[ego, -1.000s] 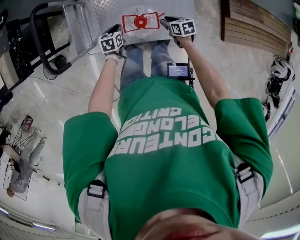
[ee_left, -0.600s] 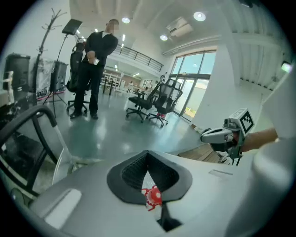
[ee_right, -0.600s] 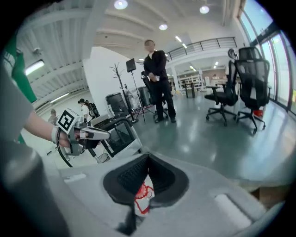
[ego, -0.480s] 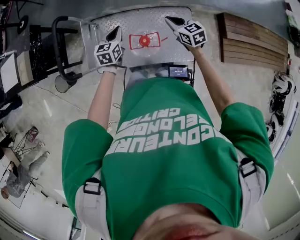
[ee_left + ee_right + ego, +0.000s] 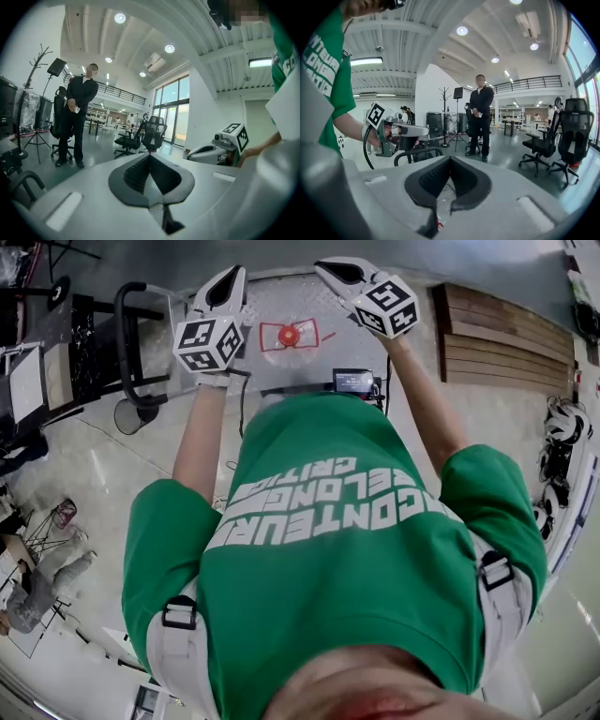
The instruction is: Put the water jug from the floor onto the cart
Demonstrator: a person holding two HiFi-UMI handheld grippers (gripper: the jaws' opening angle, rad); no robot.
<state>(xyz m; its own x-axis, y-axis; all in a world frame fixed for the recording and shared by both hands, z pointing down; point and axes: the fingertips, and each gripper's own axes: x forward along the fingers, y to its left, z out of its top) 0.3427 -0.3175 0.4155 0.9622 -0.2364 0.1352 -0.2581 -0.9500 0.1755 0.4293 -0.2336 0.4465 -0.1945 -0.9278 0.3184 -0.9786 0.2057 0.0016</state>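
Note:
Seen from above in the head view, the clear water jug [image 5: 288, 335] with its red cap stands on the cart's [image 5: 281, 296] ridged metal deck. Both grippers are raised well above it and point out across the room. My left gripper [image 5: 228, 277] hangs to the left of the jug, my right gripper [image 5: 330, 266] to its right. In the left gripper view the left gripper [image 5: 150, 155] is shut with nothing between its pads. The right gripper [image 5: 450, 159] is likewise shut and empty. Each gripper view shows the other gripper beside it.
The cart's black push handle [image 5: 131, 352] is at the left. A wooden pallet [image 5: 506, 324] lies on the floor to the right. A person in black [image 5: 480, 117], office chairs [image 5: 569, 136] and a coat stand [image 5: 37, 65] are out in the room.
Both grippers have risen from beside the jug's cap to high above it. The jug stays on the cart deck.

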